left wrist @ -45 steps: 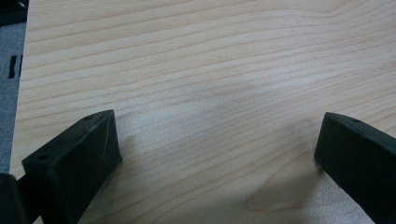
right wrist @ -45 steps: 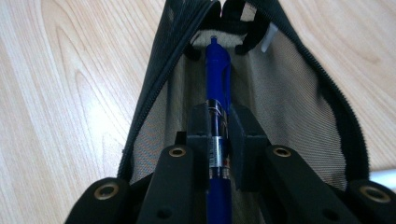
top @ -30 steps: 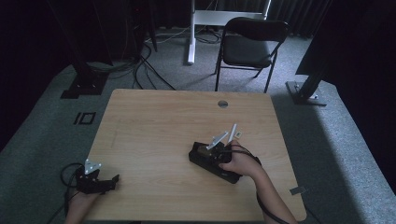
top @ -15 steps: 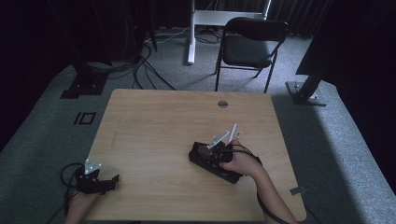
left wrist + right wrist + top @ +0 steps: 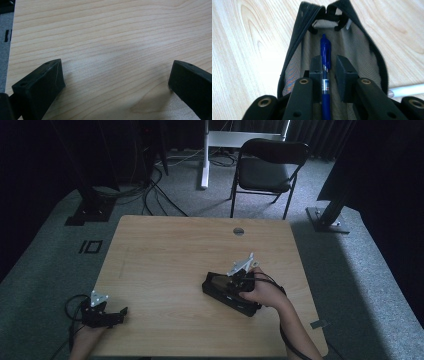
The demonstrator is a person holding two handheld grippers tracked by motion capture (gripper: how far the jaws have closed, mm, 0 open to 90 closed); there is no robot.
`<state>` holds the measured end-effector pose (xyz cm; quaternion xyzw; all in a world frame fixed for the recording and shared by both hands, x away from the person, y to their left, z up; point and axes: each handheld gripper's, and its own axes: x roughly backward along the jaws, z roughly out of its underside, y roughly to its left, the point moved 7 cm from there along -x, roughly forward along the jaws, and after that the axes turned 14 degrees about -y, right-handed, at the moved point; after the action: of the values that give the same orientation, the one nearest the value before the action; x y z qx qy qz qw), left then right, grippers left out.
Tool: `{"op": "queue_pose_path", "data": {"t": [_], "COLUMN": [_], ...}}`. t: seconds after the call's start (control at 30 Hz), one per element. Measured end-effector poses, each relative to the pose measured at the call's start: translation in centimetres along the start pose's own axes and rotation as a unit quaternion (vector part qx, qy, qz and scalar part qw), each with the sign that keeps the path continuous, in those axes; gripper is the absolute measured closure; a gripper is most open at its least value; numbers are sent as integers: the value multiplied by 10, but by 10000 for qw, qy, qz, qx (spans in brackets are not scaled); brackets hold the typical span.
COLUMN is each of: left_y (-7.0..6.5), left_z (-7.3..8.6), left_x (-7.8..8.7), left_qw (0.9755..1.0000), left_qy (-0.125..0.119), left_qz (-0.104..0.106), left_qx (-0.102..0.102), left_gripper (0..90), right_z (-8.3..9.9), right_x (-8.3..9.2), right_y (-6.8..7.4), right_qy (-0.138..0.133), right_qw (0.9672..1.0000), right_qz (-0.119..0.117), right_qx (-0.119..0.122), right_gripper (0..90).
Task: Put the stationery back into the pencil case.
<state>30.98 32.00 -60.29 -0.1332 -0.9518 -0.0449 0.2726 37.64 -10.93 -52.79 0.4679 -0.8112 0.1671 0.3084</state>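
A: Right gripper (image 5: 326,72) is down inside the open black pencil case (image 5: 367,50), and there is a blue pen (image 5: 325,62) running straight up between the jaws.

B: Clamped on it?

A: Hard to call. The left pad lies against the barrel, while the right pad shows a thin slit of lining beside it. The jaws are nearly together, and I'd say they have just begun to ease off the pen, though I cannot tell for sure whether the pads press on it.

B: So the pen's going in.

A: That's my reading. Its tip end points past the jaw tips toward the far, zipped corner of the case, and the barrel lies along the grey lining, so it looks laid lengthwise so the case can close over it.

B: And the other hand?

A: Left gripper (image 5: 102,312) sits near the front corner of the table (image 5: 165,250), well apart from the case, jaws spread wide over bare wood. Parked out of the way, I'd guess.

B: Anything else nearby?

A: A white pen (image 5: 407,90) on the wood just outside the right jaw.
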Motion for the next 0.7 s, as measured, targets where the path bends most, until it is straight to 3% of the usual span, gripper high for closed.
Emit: {"op": "queue_pose_path", "data": {"t": [0.27,0.47,0.7], "left_y": [0,0,0], "left_z": [0,0,0], "left_x": [0,0,0], "left_qw": [10000,10000,10000], "left_qy": [4,0,0], "left_qz": [-1,-1,0], "left_qx": [-1,0,1], "left_gripper": [3,3,3], "right_z": [-9,-17,-26], "right_x": [13,26,33], "right_y": [0,-2,-14], "right_qy": [-261,-601,-1086], "right_qw": [9996,9981,9935], "right_qz": [-59,-109,198], "right_qx": [-19,-116,-267], "right_gripper": [763,762,759]}}
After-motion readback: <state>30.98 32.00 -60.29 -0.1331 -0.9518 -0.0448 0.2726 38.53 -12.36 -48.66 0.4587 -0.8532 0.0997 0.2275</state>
